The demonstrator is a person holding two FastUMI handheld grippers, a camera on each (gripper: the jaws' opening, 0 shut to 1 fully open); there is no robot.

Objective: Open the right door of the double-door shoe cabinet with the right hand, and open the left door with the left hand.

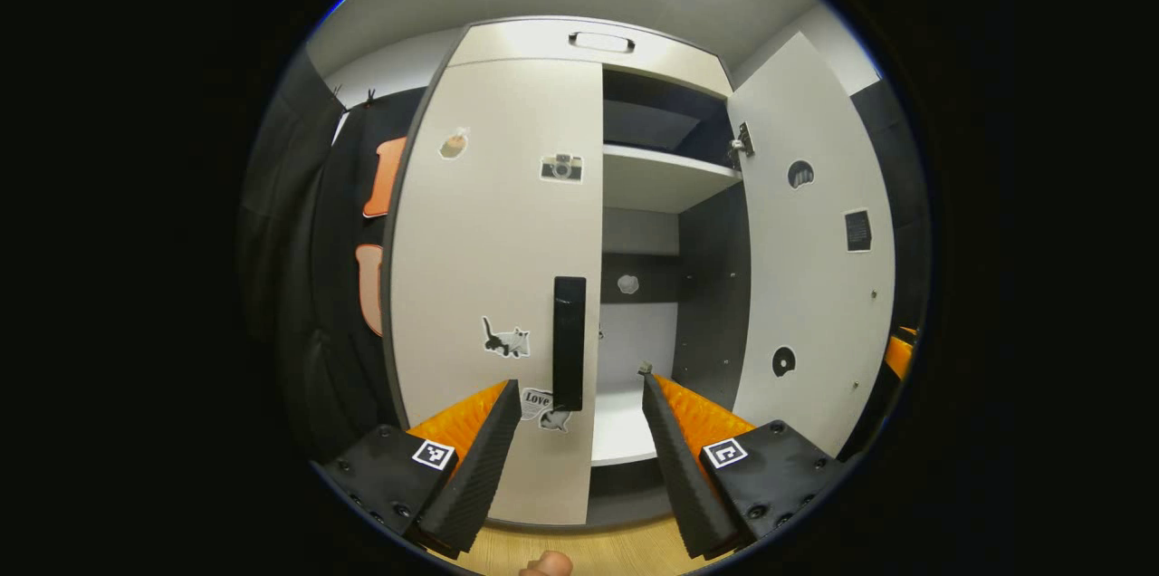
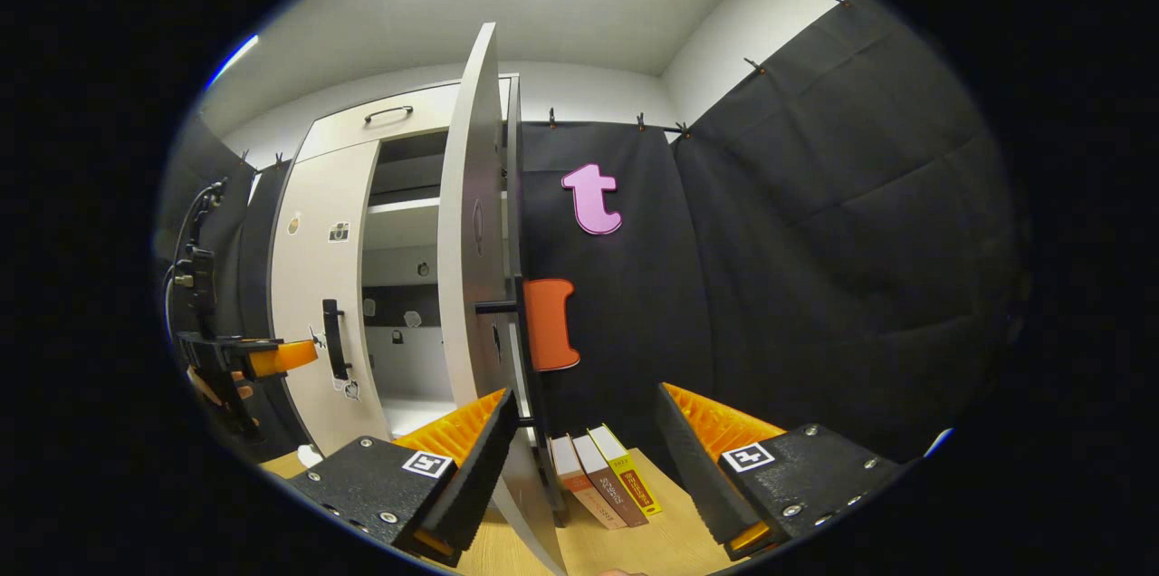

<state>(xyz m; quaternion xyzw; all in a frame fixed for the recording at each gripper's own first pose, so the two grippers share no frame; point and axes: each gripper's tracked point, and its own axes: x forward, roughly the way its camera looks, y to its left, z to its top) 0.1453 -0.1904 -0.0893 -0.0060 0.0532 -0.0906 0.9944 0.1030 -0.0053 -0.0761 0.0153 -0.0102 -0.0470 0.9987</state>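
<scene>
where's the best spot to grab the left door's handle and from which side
Take the black vertical bar handle on the closed left door around its middle, coming straight at the door's face. It stands upright near the door's inner edge, so one finger goes to each side of it. The left tongs are open and already roughly in line with it. The right door is swung open.

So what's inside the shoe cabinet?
Bare white shelves show behind the open right door; no shoes there. The closed left door hides that half.
</scene>
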